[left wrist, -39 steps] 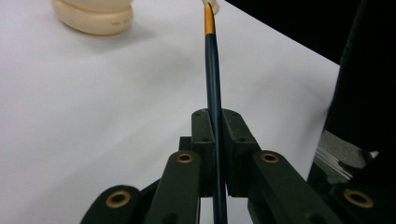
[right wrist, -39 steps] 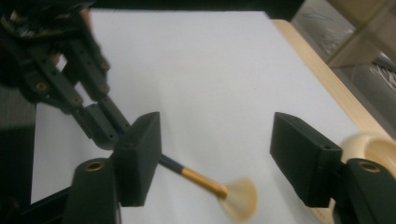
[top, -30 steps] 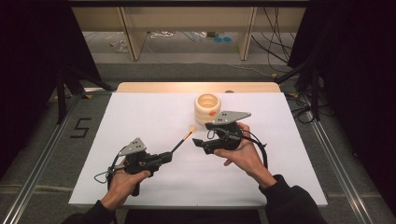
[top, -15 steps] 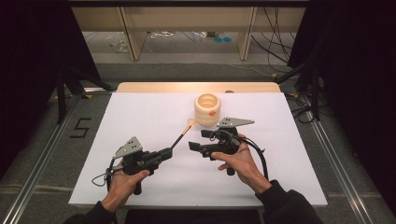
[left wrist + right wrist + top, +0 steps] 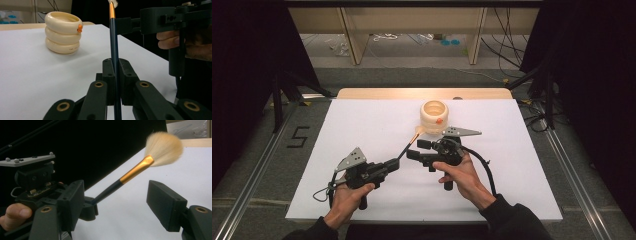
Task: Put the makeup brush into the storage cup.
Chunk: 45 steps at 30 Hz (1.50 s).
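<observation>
My left gripper [image 5: 393, 163] [image 5: 116, 75] is shut on the dark blue handle of a brush [image 5: 408, 146] [image 5: 114, 50] with a gold ferrule and pale bristles [image 5: 163, 148]. The brush slants up toward a cream ringed container [image 5: 435, 116] [image 5: 63, 32] with an orange spot. My right gripper [image 5: 417, 149] [image 5: 117, 203] is open. Its jaws stand on either side of the brush handle [image 5: 110, 190] without touching it, and they have just been closing. In the right gripper view the left gripper [image 5: 87, 207] grips the handle's lower end.
A white sheet [image 5: 362, 125] covers the table, with a wooden strip [image 5: 402, 93] along its far edge. Beyond stand wooden shelf legs [image 5: 351, 35] and floor cables. A "5" [image 5: 298, 137] is marked on the floor at the left.
My right gripper has come down and to the left from beside the container, so its jaws now straddle the brush. The left gripper has stayed put with the brush.
</observation>
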Each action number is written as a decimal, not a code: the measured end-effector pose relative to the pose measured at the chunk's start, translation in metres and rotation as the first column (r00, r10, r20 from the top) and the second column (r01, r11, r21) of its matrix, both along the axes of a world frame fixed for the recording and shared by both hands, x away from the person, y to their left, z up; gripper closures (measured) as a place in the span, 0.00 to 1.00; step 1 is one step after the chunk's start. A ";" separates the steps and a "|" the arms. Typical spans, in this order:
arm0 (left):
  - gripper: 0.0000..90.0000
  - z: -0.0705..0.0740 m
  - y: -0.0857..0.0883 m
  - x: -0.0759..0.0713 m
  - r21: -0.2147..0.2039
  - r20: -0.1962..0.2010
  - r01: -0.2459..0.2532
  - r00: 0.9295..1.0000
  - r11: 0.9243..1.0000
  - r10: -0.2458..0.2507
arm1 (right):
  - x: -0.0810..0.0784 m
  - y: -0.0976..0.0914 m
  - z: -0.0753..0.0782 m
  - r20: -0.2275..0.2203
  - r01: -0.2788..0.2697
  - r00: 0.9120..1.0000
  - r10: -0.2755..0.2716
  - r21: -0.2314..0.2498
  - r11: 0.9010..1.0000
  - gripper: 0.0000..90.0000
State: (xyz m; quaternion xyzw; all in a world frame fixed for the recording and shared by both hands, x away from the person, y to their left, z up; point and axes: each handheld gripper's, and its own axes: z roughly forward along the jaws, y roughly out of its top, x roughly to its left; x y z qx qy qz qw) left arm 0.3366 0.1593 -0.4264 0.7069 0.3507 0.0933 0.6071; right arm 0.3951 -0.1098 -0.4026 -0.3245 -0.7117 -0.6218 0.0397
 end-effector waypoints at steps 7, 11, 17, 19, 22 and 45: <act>0.94 0.000 -0.002 -0.001 -0.007 0.006 -0.001 1.000 1.000 0.001 | 0.002 0.004 -0.006 -0.024 -0.008 1.000 0.009 0.018 1.000 0.42; 0.94 0.000 -0.002 -0.002 -0.018 0.006 -0.006 1.000 1.000 0.006 | 0.003 0.004 -0.007 -0.019 -0.017 1.000 0.017 0.038 0.999 0.45; 0.94 0.001 -0.003 -0.002 -0.018 0.030 0.009 1.000 1.000 -0.009 | 0.003 0.003 -0.006 -0.047 -0.020 0.999 0.024 0.076 0.997 0.51; 0.94 0.000 -0.004 -0.003 -0.023 0.037 0.012 0.999 1.000 -0.012 | 0.003 0.003 -0.006 -0.050 -0.025 0.998 0.029 0.082 0.996 0.52; 0.94 0.002 -0.005 -0.004 -0.026 0.048 0.018 0.999 0.999 -0.016 | 0.002 0.003 -0.005 -0.062 -0.028 0.997 0.034 0.093 0.995 0.55; 0.94 0.003 -0.007 -0.006 -0.063 0.096 0.045 0.995 0.997 -0.039 | 0.001 0.002 -0.003 -0.069 -0.063 0.995 0.076 0.176 0.982 0.81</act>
